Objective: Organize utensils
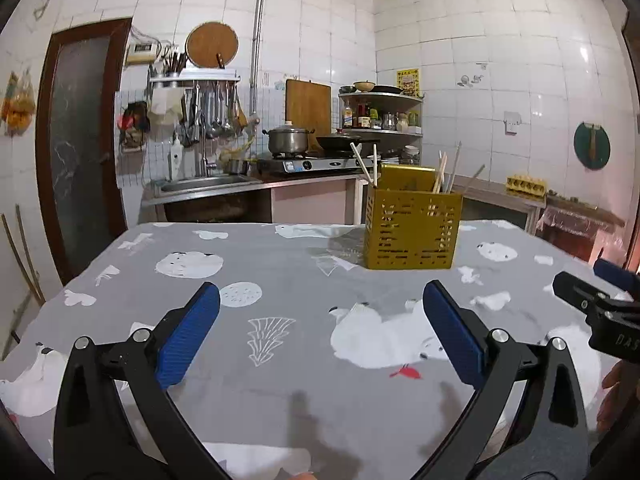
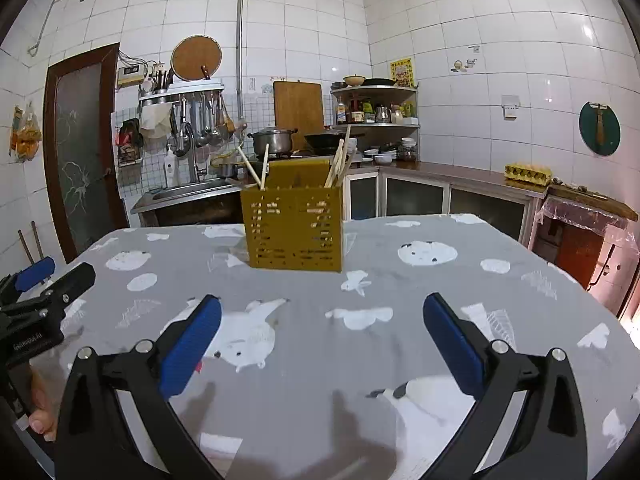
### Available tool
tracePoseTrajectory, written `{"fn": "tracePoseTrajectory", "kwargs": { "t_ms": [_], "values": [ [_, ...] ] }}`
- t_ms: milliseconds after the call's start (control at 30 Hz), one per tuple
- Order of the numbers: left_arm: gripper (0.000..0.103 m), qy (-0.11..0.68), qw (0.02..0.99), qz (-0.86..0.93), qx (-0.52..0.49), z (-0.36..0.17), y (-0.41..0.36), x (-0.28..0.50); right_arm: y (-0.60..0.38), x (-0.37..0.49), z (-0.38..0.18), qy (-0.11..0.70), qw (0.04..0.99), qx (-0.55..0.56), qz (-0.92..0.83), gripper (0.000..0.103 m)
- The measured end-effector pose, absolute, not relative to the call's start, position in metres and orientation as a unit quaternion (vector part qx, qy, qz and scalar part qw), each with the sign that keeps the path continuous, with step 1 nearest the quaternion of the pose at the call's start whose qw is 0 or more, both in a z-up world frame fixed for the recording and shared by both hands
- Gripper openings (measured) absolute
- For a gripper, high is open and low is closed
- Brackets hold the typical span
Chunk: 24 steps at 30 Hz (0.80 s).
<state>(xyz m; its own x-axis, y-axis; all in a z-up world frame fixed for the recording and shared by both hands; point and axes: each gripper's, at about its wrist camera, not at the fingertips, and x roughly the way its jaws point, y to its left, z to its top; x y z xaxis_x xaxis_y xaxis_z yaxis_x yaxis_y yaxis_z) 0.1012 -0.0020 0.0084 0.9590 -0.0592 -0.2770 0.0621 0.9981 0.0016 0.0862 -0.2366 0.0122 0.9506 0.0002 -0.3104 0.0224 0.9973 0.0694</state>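
My left gripper (image 1: 320,332) shows only its front in its own camera; the arms run off the bottom edge. In the right wrist view it sits at the left border, mostly cut off, and I cannot read the lettering on its body. My right gripper (image 2: 322,340) is likewise cropped at the right rim of the left view. The yellow holder (image 2: 294,226) hides the lower ends of the chopsticks (image 2: 338,162), and I cannot count them. The bottles on the corner shelf (image 1: 380,98) are too small to identify.
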Motion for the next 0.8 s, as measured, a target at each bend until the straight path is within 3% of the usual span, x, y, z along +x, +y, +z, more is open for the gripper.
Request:
{"fn": "tracePoseTrajectory", "kwargs": {
  "t_ms": [367,800],
  "values": [
    [0.098,0.101,0.994,-0.014,0.038,0.007,-0.014,0.085,-0.235,0.082,0.002,0.144,0.989,0.03,-0.016,0.099],
    [0.098,0.123,0.992,-0.015,0.006,0.008,-0.003,0.093,-0.232,0.074,0.005,0.127,0.991,0.02,-0.022,0.099]
  ]
}}
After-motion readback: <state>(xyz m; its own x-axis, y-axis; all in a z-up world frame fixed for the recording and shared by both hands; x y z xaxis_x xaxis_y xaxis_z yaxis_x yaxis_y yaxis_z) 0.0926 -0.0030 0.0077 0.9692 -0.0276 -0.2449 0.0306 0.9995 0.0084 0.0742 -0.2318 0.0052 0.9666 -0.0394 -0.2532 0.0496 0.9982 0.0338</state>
